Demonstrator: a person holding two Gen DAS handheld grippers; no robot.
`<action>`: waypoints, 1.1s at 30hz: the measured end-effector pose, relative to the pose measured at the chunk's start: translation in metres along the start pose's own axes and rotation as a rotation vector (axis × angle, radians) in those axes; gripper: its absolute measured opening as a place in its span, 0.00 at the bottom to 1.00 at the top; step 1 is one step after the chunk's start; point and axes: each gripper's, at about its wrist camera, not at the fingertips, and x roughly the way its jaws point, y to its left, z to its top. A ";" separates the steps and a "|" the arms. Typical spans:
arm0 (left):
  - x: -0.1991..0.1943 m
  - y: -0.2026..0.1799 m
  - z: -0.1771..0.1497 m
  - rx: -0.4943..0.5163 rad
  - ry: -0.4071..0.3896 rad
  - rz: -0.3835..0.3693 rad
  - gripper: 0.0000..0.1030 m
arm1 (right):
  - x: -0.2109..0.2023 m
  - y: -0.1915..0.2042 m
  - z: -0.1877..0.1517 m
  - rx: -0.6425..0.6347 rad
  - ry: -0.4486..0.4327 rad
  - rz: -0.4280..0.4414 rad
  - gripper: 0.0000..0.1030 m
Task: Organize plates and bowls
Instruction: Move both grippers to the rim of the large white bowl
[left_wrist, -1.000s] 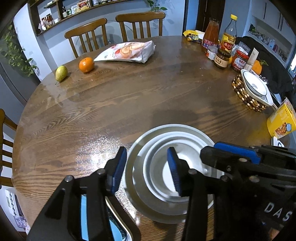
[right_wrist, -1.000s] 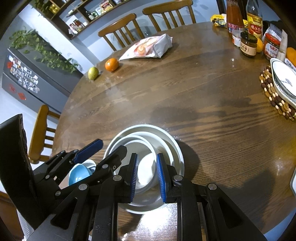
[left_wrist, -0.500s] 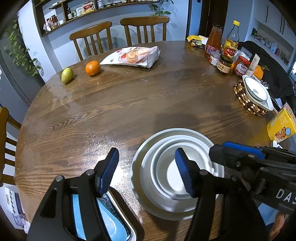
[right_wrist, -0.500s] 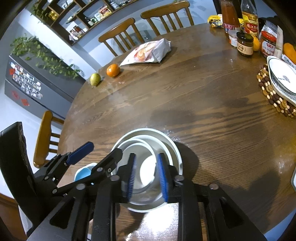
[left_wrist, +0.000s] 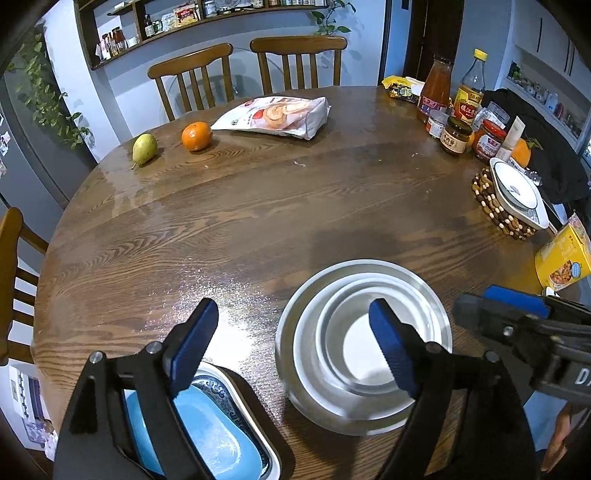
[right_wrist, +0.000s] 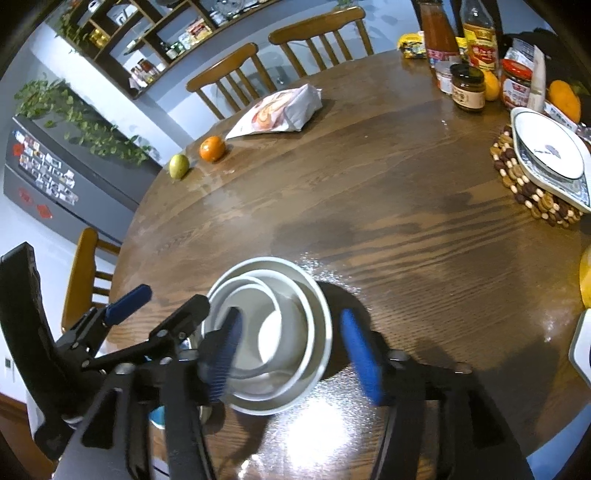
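Reading the scene from left to right, we begin at the near left edge of the tabletop (left_wrist: 258, 221), where a blue rectangular dish (left_wrist: 221, 443) with a patterned rim lies under the left hand-held gripper (left_wrist: 291, 350). Its jaws are opening; nothing is pressed between the pads. The left pad hangs over the bare wood and the right pad over the stack of white bowls (left_wrist: 364, 350), free of its rim.

The stack stands just right of the blue dish: a small bowl nested in a middle one, both inside a wide outer bowl, all upright on the tabletop.

The right hand-held gripper (right_wrist: 291, 354) is also opening. Its left pad sits over the inner bowls and its right pad outside the outer rim, so the near-right wall of the stack lies between the pads, which look clear of it.

Compared with one second ago, both pairs of jaws stand much wider. The right pair was then nearly closed at the near side of the stack, and the left pair straddled the left rim. The stack has kept its place beside the blue dish. We judge this as a release: the nested bowls are set down and this placement is complete.

At the far right, a white dish (right_wrist: 550, 155) on a beaded trivet (right_wrist: 532, 199) is not yet gathered; it may be next.
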 end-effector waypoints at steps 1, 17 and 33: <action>0.000 0.002 0.000 -0.002 0.001 -0.001 0.81 | -0.001 -0.001 0.000 0.004 -0.002 -0.003 0.64; 0.003 0.038 -0.001 -0.118 0.066 -0.021 0.99 | -0.005 -0.023 -0.005 0.024 0.006 -0.051 0.80; 0.014 0.072 -0.011 -0.187 0.204 -0.078 0.98 | 0.001 -0.046 -0.016 0.061 0.075 -0.048 0.80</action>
